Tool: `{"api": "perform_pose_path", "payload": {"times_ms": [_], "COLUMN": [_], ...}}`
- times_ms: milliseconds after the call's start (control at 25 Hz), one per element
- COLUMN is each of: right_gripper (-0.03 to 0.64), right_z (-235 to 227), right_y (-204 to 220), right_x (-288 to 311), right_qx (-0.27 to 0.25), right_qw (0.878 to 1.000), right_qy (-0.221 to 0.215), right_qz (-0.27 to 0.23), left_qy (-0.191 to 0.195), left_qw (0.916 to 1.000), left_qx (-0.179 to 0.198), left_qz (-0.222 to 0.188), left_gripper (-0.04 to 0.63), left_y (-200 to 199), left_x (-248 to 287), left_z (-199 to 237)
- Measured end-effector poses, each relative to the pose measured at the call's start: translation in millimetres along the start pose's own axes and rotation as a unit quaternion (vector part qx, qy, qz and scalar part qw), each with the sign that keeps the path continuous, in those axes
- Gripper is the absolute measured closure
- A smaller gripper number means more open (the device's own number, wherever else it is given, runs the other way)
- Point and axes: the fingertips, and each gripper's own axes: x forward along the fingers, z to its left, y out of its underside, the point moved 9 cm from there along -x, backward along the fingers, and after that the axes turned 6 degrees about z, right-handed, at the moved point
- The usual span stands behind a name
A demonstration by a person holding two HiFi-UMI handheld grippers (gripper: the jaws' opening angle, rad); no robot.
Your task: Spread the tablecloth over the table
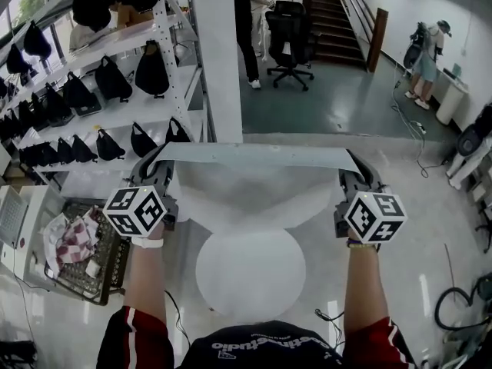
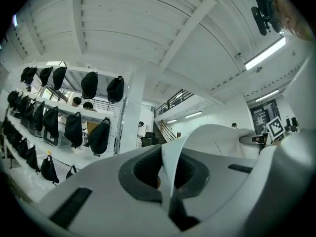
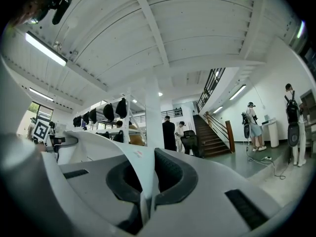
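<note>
A pale, thin tablecloth hangs stretched in the air between my two grippers, and its lower part drapes down towards me. Under it stands a small round white table, partly seen through the cloth. My left gripper is shut on the cloth's left corner, and my right gripper is shut on its right corner. In the left gripper view the tablecloth runs from the left gripper off to the right. In the right gripper view the tablecloth leaves the right gripper to the left.
White shelves with several black bags stand at the left behind a white pillar. A wire basket of cloths sits on the floor at my left. Cables lie at the right. An office chair and a person are farther off.
</note>
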Motion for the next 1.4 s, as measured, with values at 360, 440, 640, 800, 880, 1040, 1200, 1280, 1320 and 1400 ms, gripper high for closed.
{"api": "perform_pose_path", "payload": {"times_ms": [360,440,640,800,880,1040,1200,1280,1320,1400], "right_gripper": [0.589,0.589,0.589,0.589,0.589,0.589,0.589,0.589,0.589,0.589], "right_z": [-6,-6,-10,-11,-10,-5,1,4,5,8], "right_y": [40,51,81,103,110,118,129,136,138,141], "right_x": [12,13,13,4,0,-11,-25,-32,-36,-45], "right_qx": [0.012,0.015,0.025,0.036,0.04,0.045,0.046,0.049,0.049,0.045], "right_qw": [0.999,0.998,0.995,0.992,0.992,0.991,0.989,0.988,0.988,0.988], "right_qy": [0.006,0.007,0.016,0.021,0.021,0.014,0.009,0.01,0.01,0.012], "right_qz": [0.045,0.058,0.096,0.116,0.122,0.126,0.139,0.144,0.146,0.15], "left_qy": [0.009,0.012,0.016,0.02,0.019,0.015,0.014,0.017,0.017,0.019], "left_qw": [0.9988,0.998,0.9946,0.992,0.9913,0.9914,0.9918,0.9907,0.9898,0.9882], "left_qx": [-0.016,-0.023,-0.034,-0.048,-0.051,-0.051,-0.054,-0.052,-0.052,-0.054], "left_qz": [0.045,0.058,0.096,0.115,0.12,0.12,0.115,0.125,0.132,0.142], "left_gripper": [0.577,0.577,0.577,0.577,0.577,0.577,0.577,0.577,0.577,0.577], "left_y": [56,72,107,128,132,129,125,131,136,145], "left_x": [4,3,-1,-9,-14,-26,-42,-50,-54,-64], "left_z": [8,9,8,4,3,-1,-5,-7,-8,-10]}}
